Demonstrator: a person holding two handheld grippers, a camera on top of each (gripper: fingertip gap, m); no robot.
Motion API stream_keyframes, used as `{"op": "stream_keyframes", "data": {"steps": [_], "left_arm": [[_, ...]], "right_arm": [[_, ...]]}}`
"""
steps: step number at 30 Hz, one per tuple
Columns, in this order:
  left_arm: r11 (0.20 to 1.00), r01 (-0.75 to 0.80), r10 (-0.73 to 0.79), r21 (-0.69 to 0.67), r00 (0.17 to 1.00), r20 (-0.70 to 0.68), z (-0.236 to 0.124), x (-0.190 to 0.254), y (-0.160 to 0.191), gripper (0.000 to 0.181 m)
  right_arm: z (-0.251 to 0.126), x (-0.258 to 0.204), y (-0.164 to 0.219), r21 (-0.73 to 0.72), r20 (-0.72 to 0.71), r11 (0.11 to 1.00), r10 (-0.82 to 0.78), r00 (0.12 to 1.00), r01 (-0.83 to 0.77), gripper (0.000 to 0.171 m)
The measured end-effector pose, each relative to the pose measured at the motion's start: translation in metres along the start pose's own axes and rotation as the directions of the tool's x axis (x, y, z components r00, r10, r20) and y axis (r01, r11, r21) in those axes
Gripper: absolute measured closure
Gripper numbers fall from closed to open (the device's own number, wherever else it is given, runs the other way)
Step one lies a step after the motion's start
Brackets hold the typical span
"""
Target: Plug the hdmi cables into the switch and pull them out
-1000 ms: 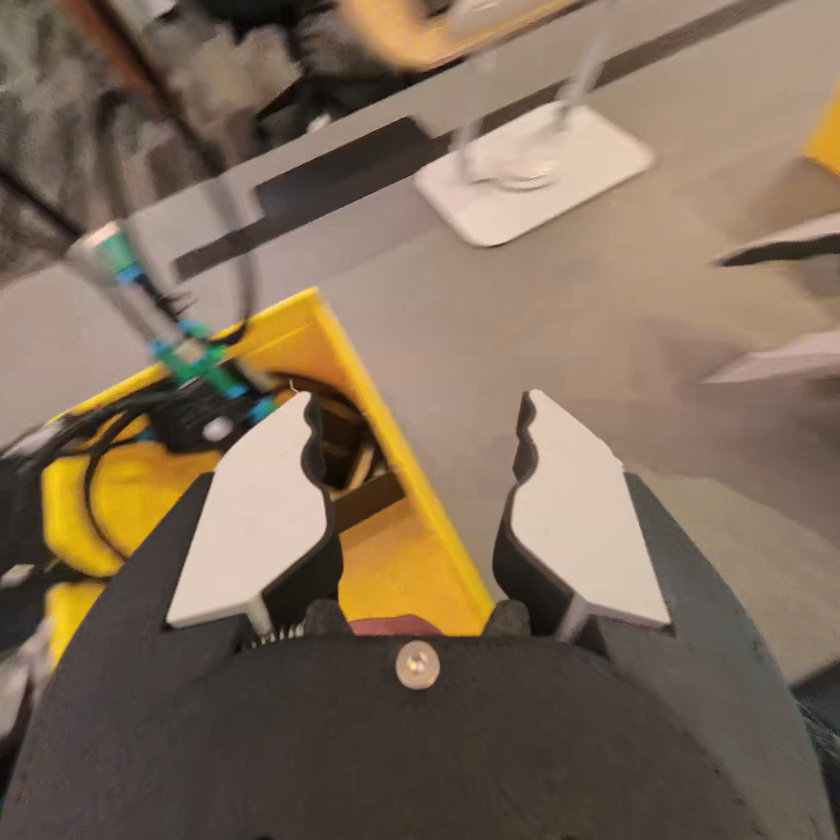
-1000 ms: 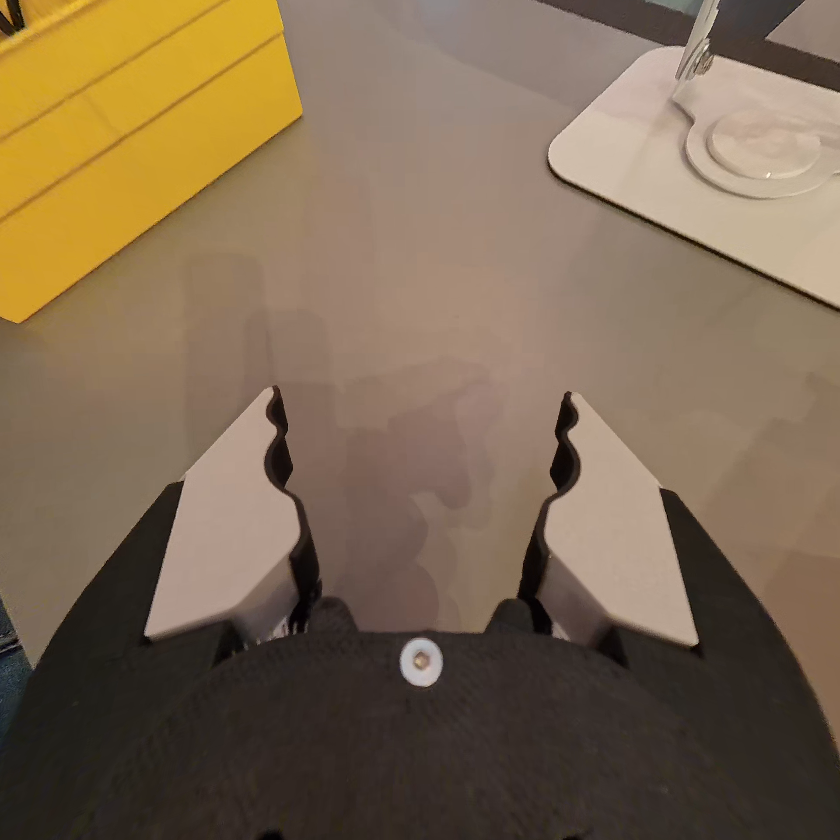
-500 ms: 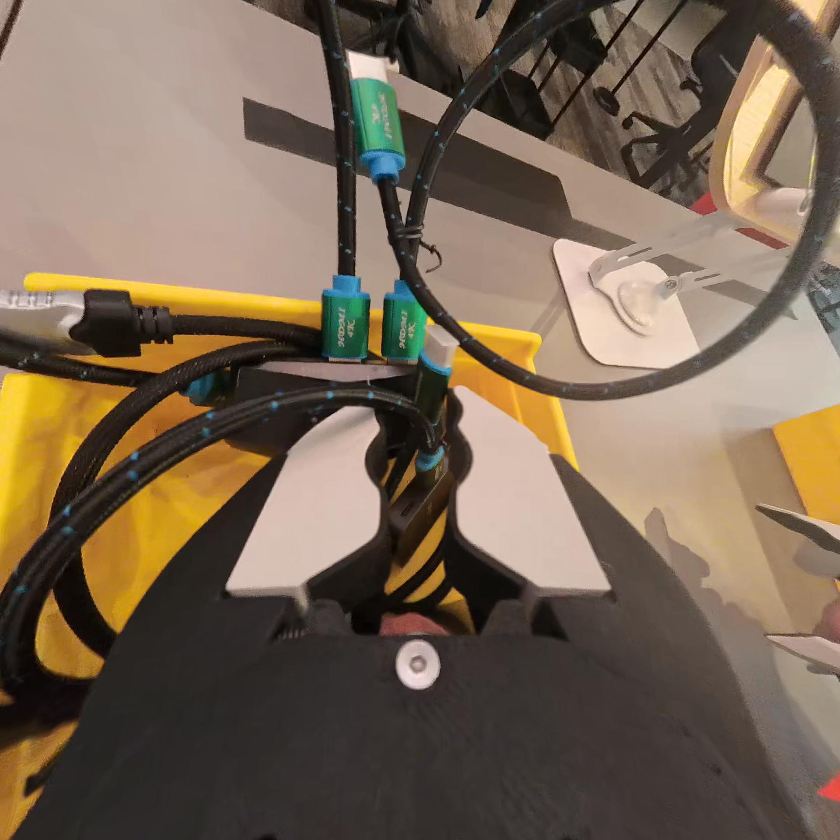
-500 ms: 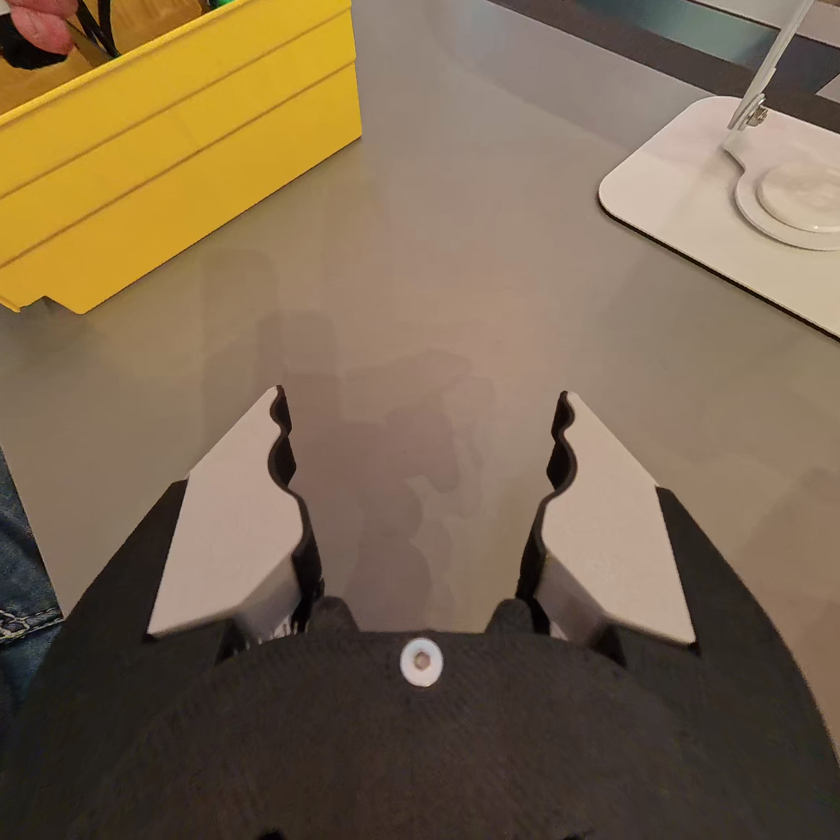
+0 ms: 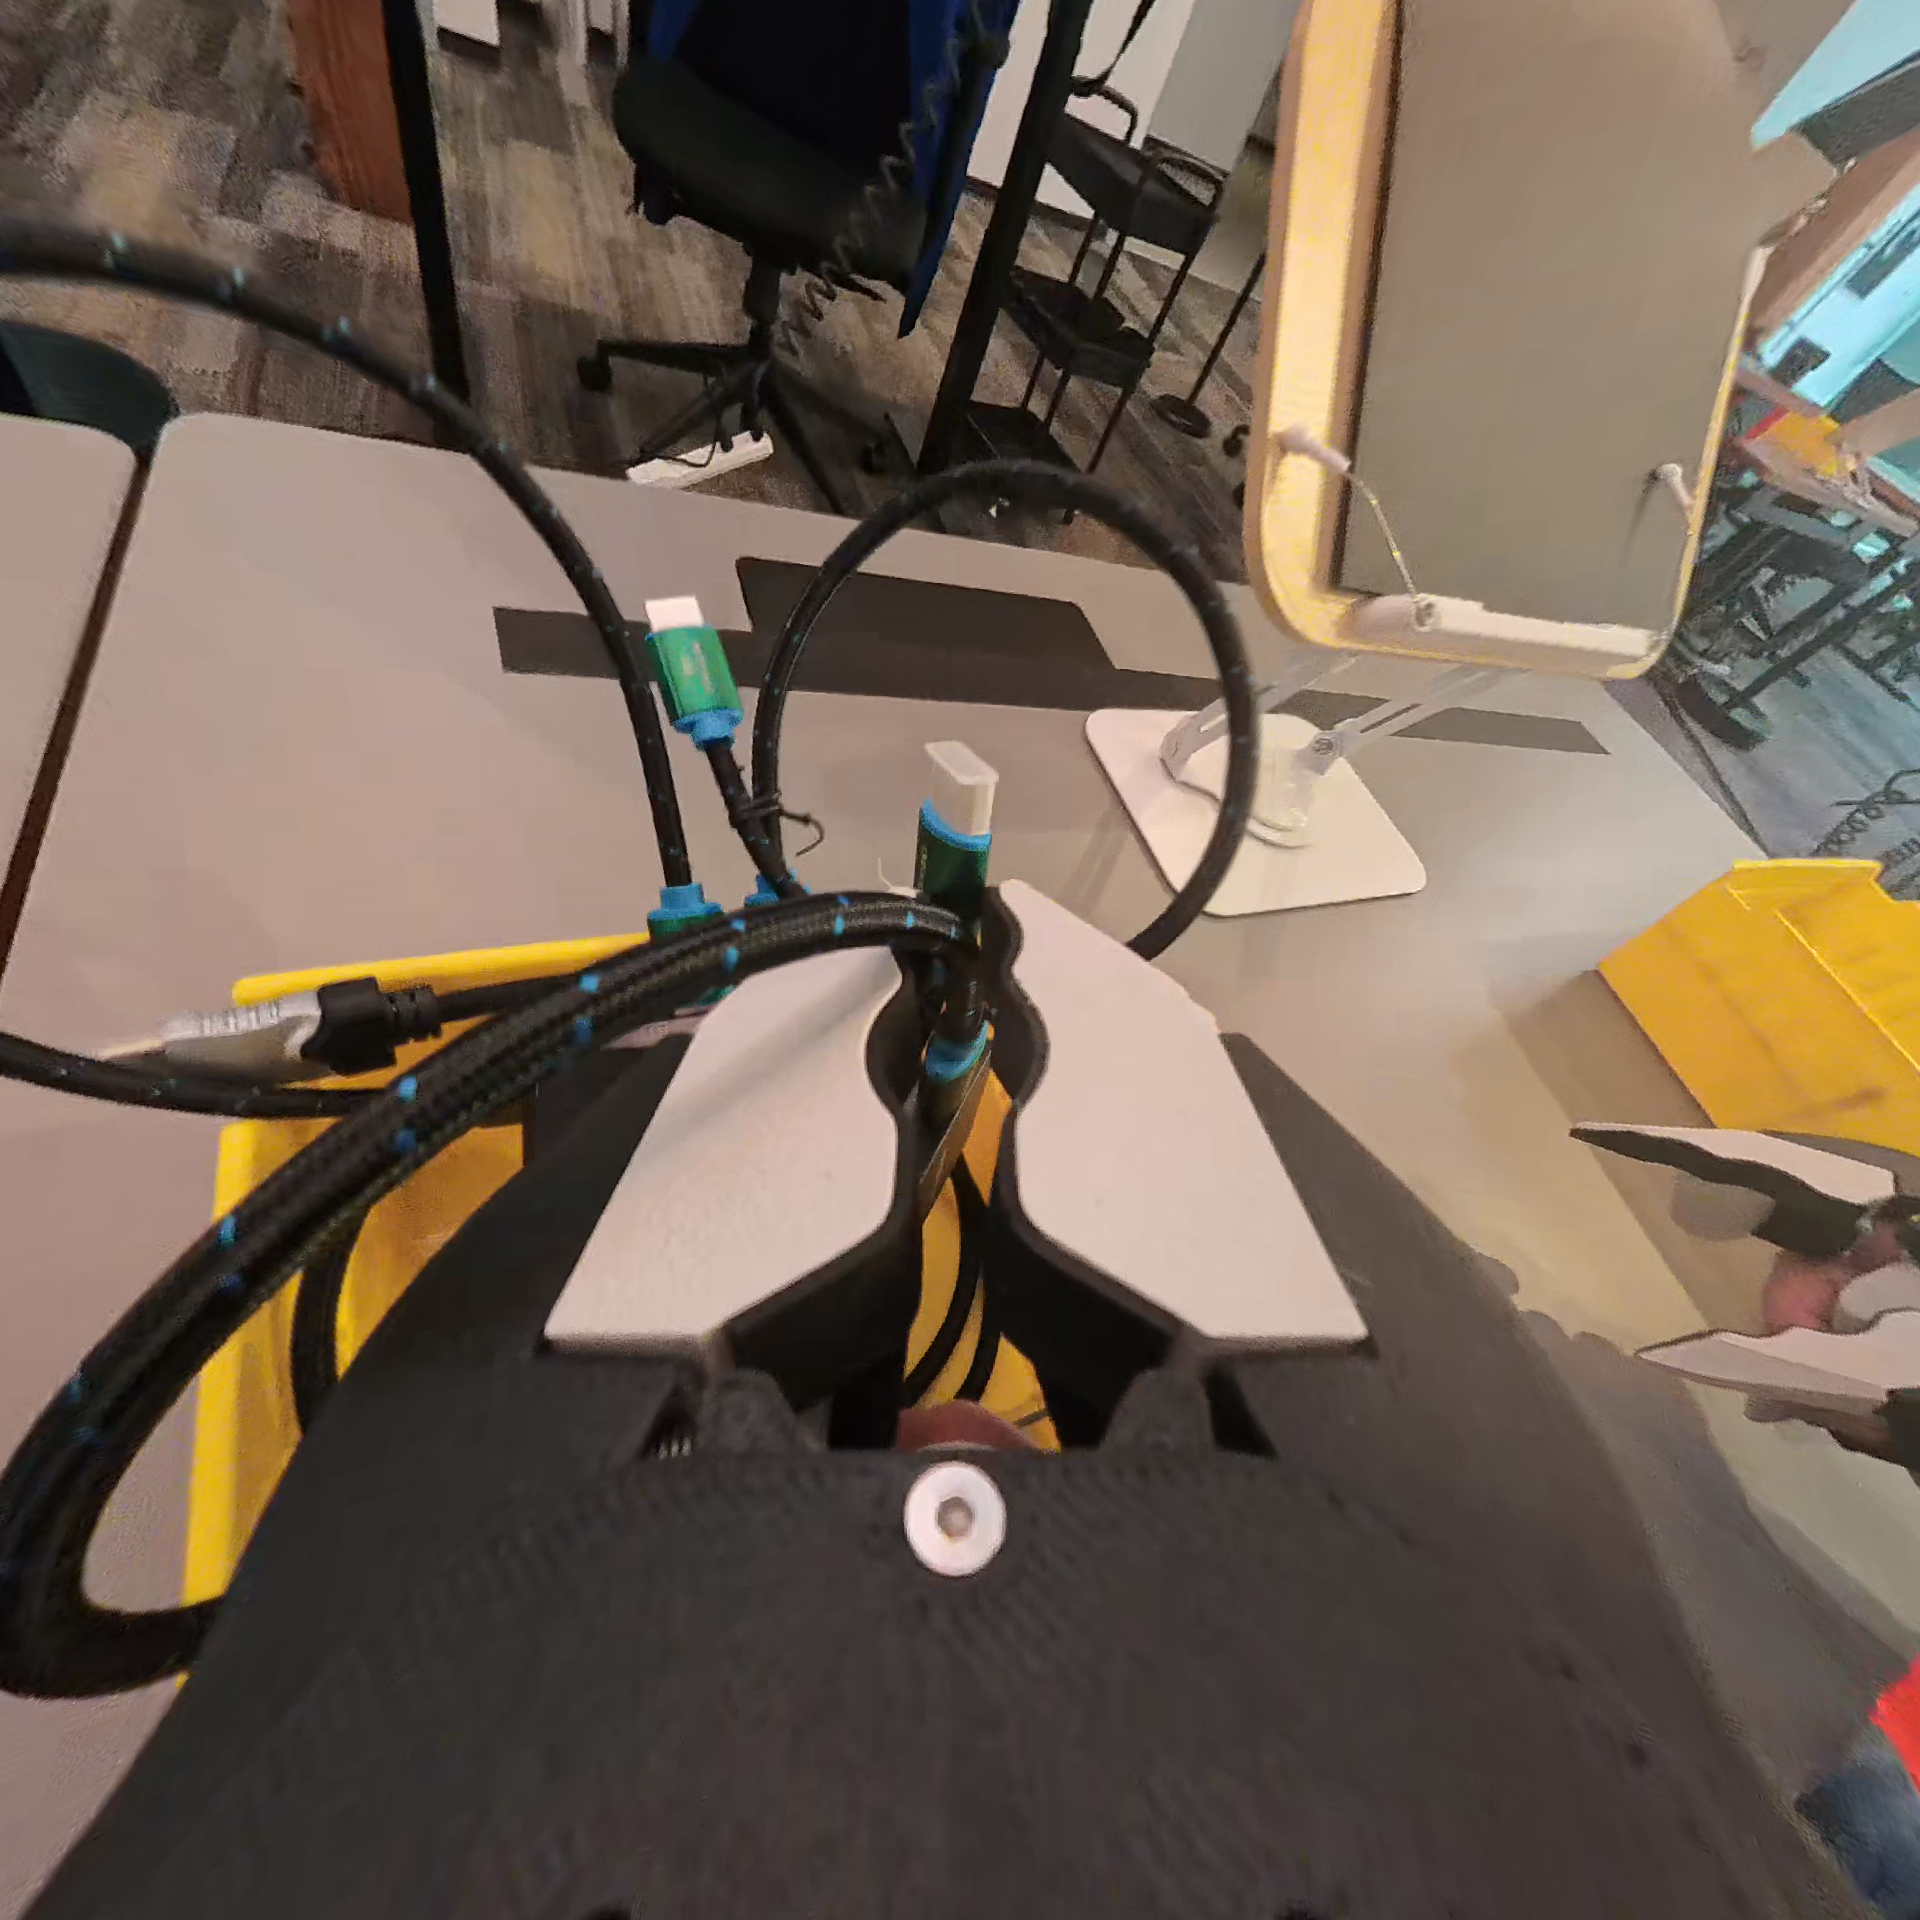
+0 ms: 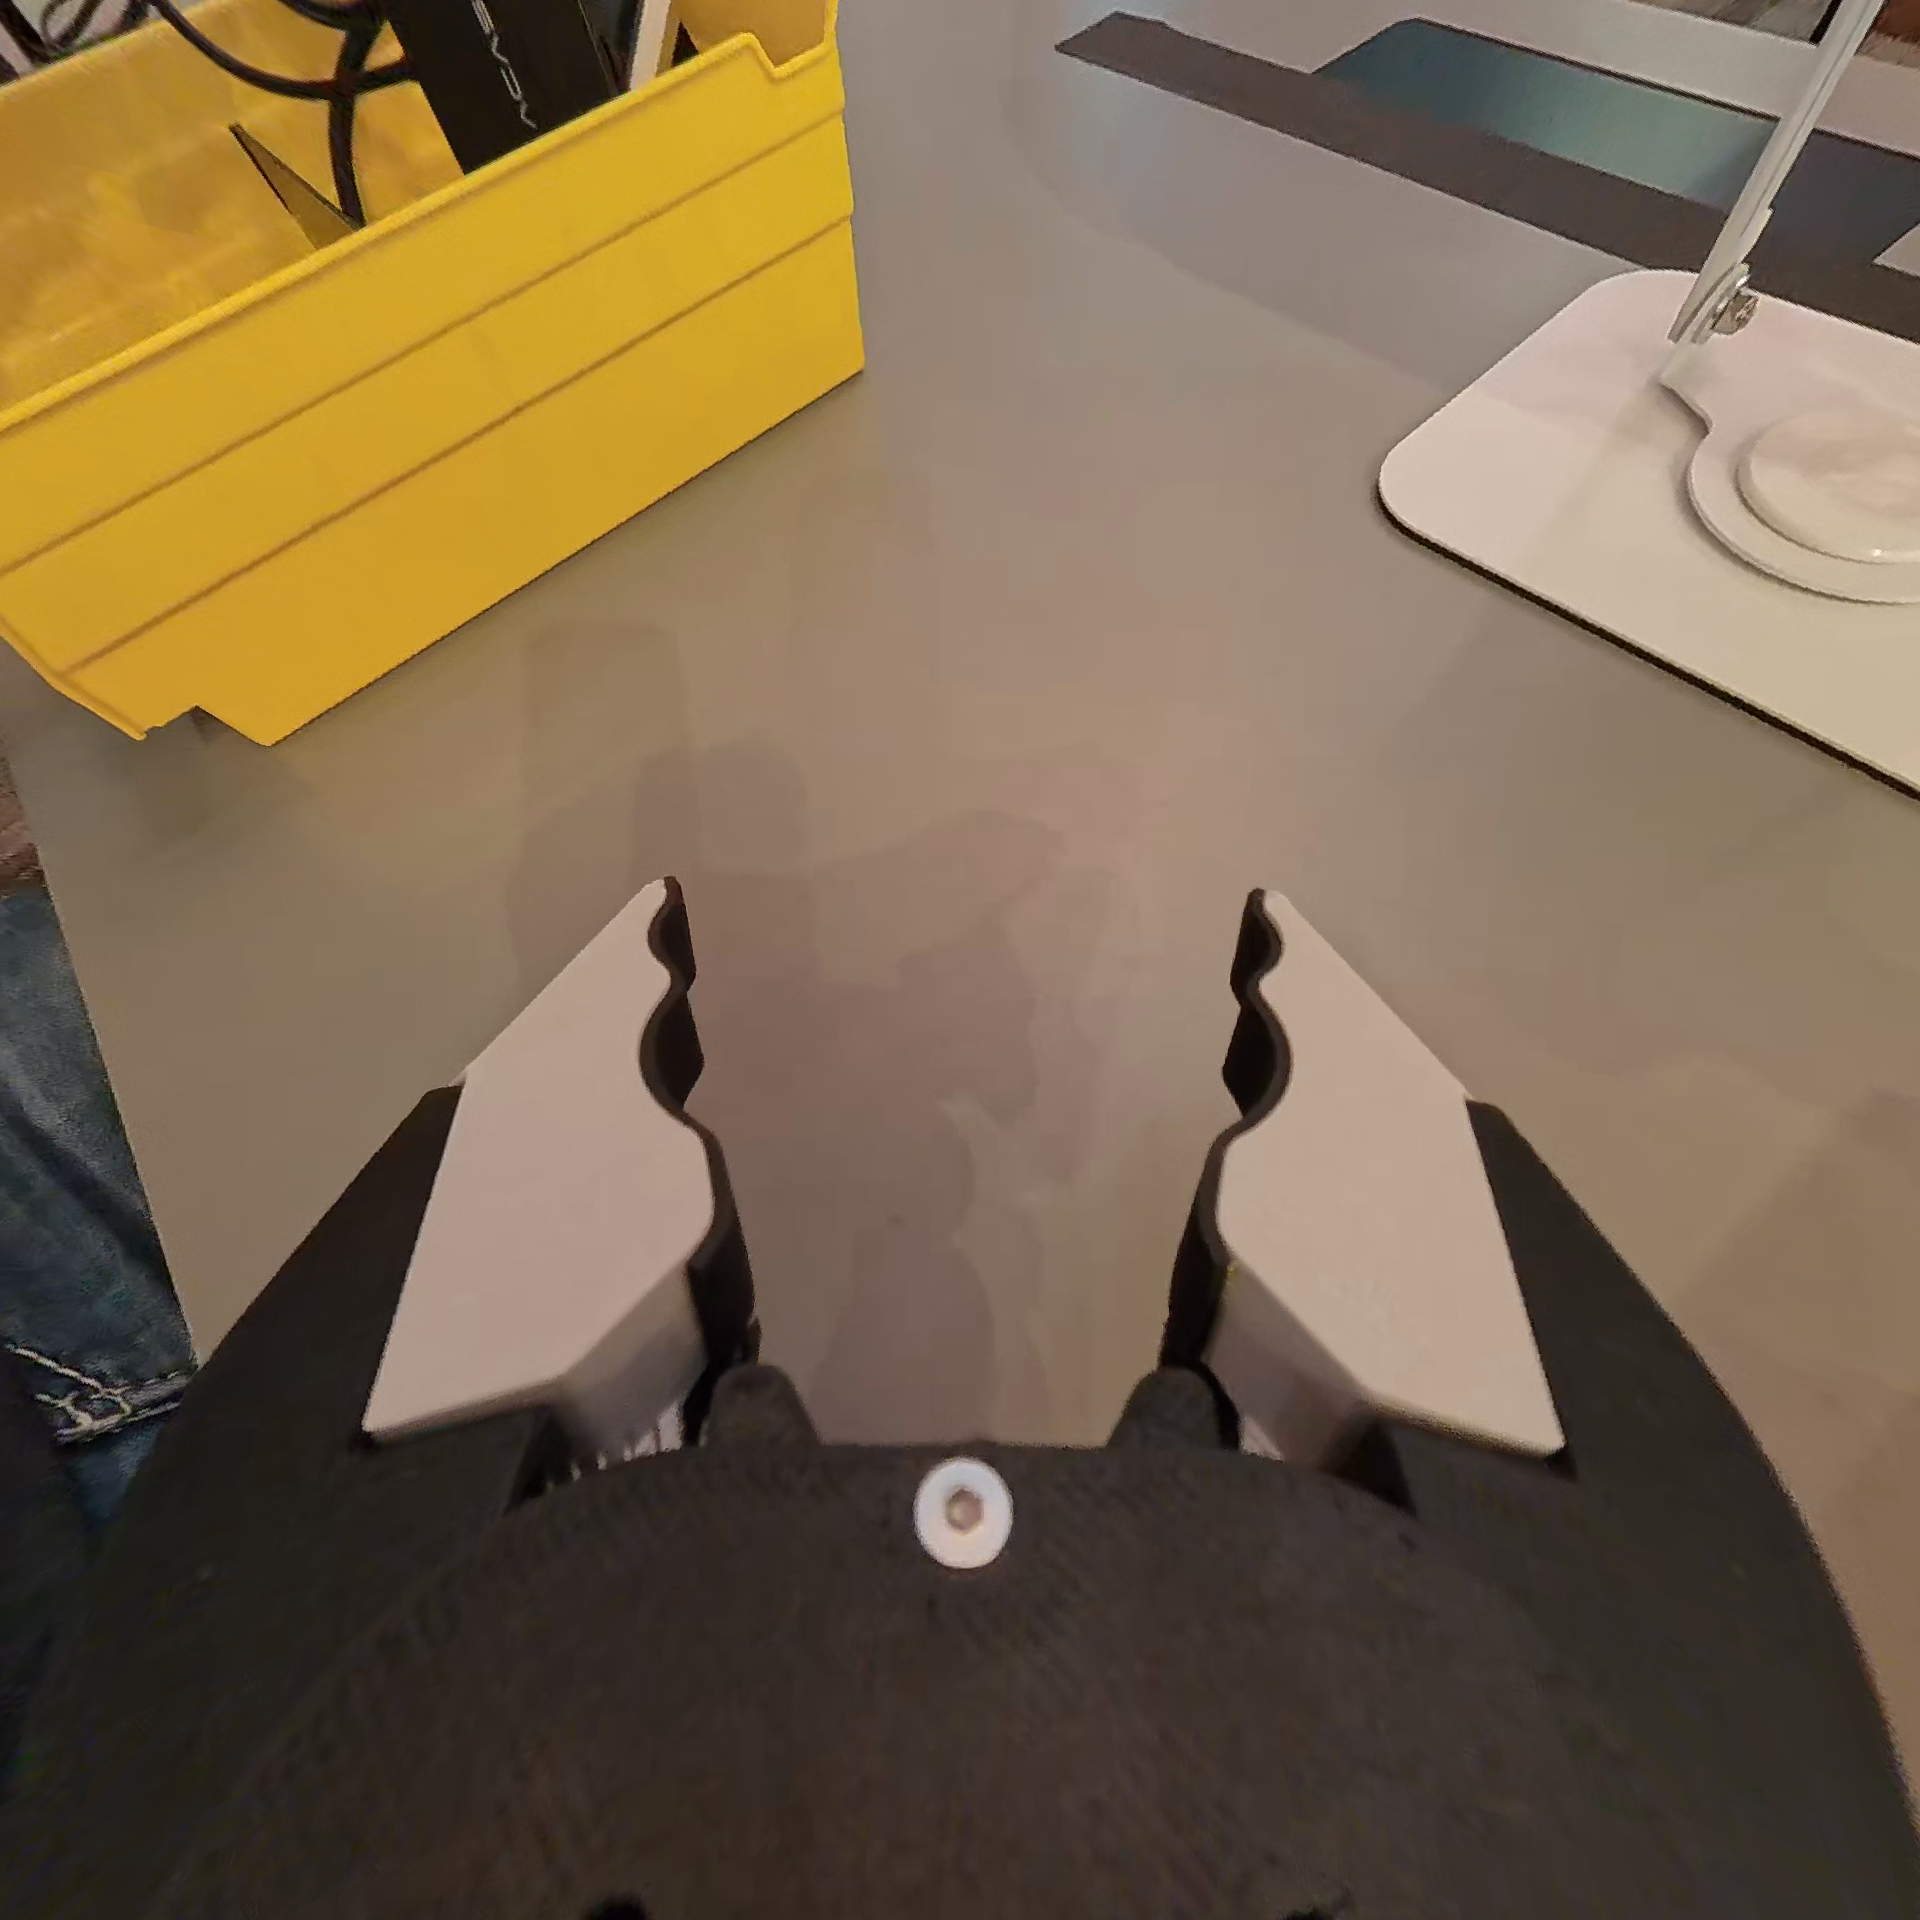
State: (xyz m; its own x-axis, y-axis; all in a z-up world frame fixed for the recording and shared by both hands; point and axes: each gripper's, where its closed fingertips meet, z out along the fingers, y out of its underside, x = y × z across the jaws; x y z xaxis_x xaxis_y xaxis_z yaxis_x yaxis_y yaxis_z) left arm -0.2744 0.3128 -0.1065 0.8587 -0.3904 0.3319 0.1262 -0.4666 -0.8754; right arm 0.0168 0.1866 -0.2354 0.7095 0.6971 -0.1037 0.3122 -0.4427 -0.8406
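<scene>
Pinching a green HDMI plug at frame centre, the left gripper is held above the yellow bin; printed lettering on the plugs is left unread. The black switch, bearing white lettering, stands in the bin at upper left. The right gripper is spread wide over the grey table.
</scene>
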Motion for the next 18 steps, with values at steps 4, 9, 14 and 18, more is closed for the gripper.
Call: {"op": "stream_keyframes", "data": {"steps": [4, 9, 14, 18], "left_arm": [[0.997, -0.082, 0.082, -0.002, 0.996, -0.023, -0.012, 0.015, -0.014, 0.173], [0.979, -0.202, 0.198, -0.033, 0.975, -0.097, -0.026, 0.051, -0.025, 0.173], [0.915, -0.392, 0.365, -0.092, 0.904, -0.221, -0.034, 0.108, -0.028, 0.173], [0.829, -0.535, 0.449, -0.16, 0.809, -0.379, -0.032, 0.162, -0.009, 0.173]], "right_arm": [[-0.001, -0.003, -0.003, 0.015, 0.008, 1.0, -0.013, 1.0, 0.013, 0.069], [-0.008, -0.01, -0.019, 0.085, 0.03, 0.995, -0.059, 0.998, 0.056, 0.074], [-0.017, -0.037, -0.048, 0.179, 0.132, 0.981, -0.092, 0.987, 0.068, 0.074], [-0.016, -0.066, -0.077, 0.229, 0.197, 0.964, -0.178, 0.964, 0.132, 0.082]]}}
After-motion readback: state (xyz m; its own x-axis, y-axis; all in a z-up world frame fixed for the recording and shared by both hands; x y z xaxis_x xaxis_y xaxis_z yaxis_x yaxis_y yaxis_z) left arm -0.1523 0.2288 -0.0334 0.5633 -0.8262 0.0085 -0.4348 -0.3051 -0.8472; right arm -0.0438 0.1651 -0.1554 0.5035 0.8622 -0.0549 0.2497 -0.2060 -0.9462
